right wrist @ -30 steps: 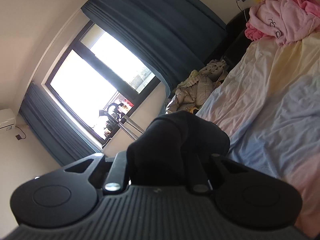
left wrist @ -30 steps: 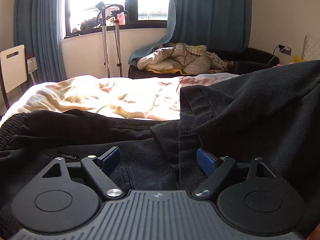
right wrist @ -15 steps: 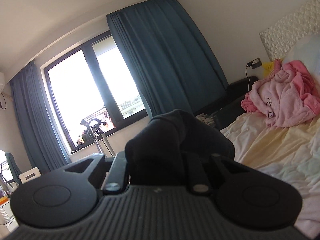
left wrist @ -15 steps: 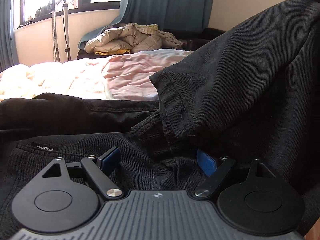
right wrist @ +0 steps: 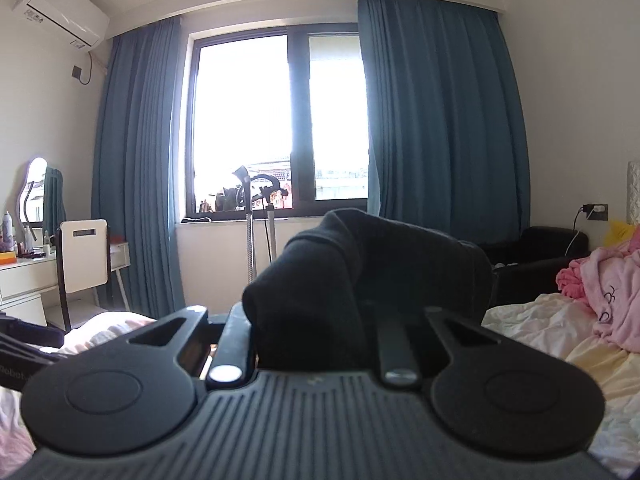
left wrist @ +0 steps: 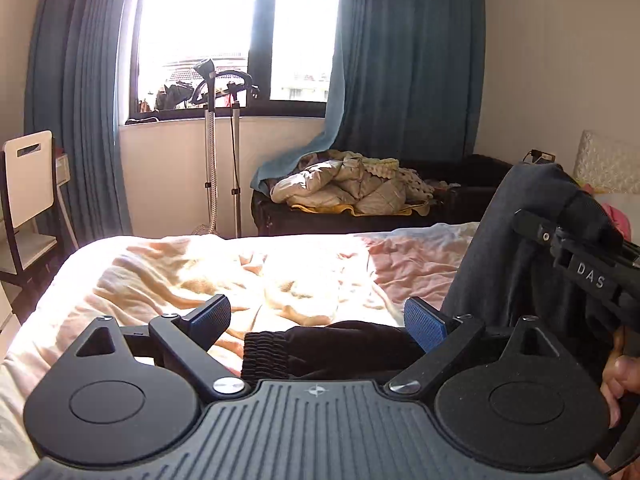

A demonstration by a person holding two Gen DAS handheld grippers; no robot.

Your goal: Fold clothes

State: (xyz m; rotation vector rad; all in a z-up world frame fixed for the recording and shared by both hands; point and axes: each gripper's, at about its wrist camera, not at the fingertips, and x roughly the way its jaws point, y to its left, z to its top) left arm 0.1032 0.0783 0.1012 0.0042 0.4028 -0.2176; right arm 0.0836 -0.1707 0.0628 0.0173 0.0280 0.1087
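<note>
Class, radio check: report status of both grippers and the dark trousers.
Left gripper open, empty, above the waistband. Right gripper shut on dark trousers, lifted off the bed. Nothing in the way.

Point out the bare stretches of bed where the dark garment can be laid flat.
Widest bare patch: the sunlit cream-and-pink bedsheet, between the bed's far edge and the open left tool. Crowded spots: the black elastic-waist garment by that tool, its raised part clamped in the right tool, and the crumpled pink robe at the bed's right end.
</note>
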